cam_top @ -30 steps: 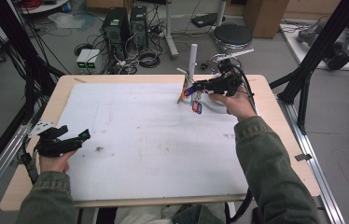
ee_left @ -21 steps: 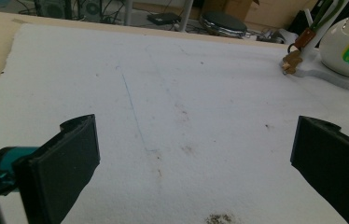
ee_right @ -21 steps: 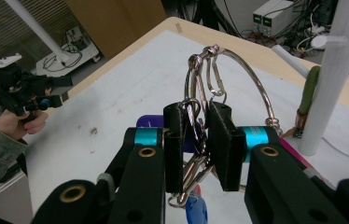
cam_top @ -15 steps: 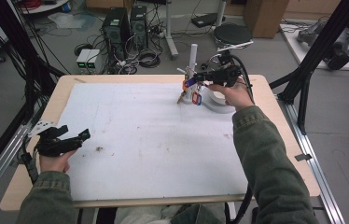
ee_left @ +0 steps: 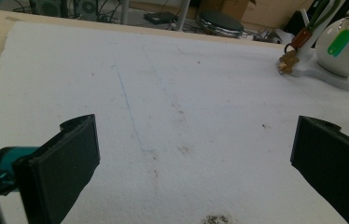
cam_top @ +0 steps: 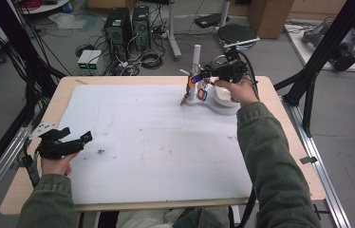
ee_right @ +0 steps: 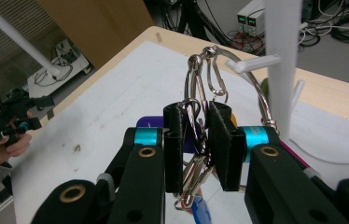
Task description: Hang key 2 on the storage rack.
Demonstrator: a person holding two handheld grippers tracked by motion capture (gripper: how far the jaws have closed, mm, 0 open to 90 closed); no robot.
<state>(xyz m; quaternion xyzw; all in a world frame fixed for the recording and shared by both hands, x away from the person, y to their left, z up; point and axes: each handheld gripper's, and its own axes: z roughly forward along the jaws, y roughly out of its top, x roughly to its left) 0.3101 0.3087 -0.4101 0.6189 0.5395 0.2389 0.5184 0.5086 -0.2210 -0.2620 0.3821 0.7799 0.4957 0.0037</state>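
Observation:
My right gripper (cam_top: 205, 74) is at the far right of the table, shut on a bunch of metal key rings and carabiners (ee_right: 201, 79) with coloured tags (cam_top: 198, 88) hanging below. The bunch sits right beside the white post (ee_right: 282, 65) of a peg stand (cam_top: 196, 56), with one ring close to a short peg (ee_right: 255, 63); I cannot tell whether they touch. More keys with a brown tag (ee_left: 293, 46) hang on the stand. My left gripper (cam_top: 78, 134) rests at the table's left edge, open, with nothing between its jaws (ee_left: 196, 163).
A white mat (cam_top: 156, 137) covers the wooden table (cam_top: 280, 95). The stand's white base (cam_top: 216, 105) carries a round white body with a green tag (ee_left: 340, 44). Computers, cables and a stool stand on the floor beyond the far edge.
My right hand has carried the key bunch toward the far edge, up beside the stand's post. The left hand has stayed put.

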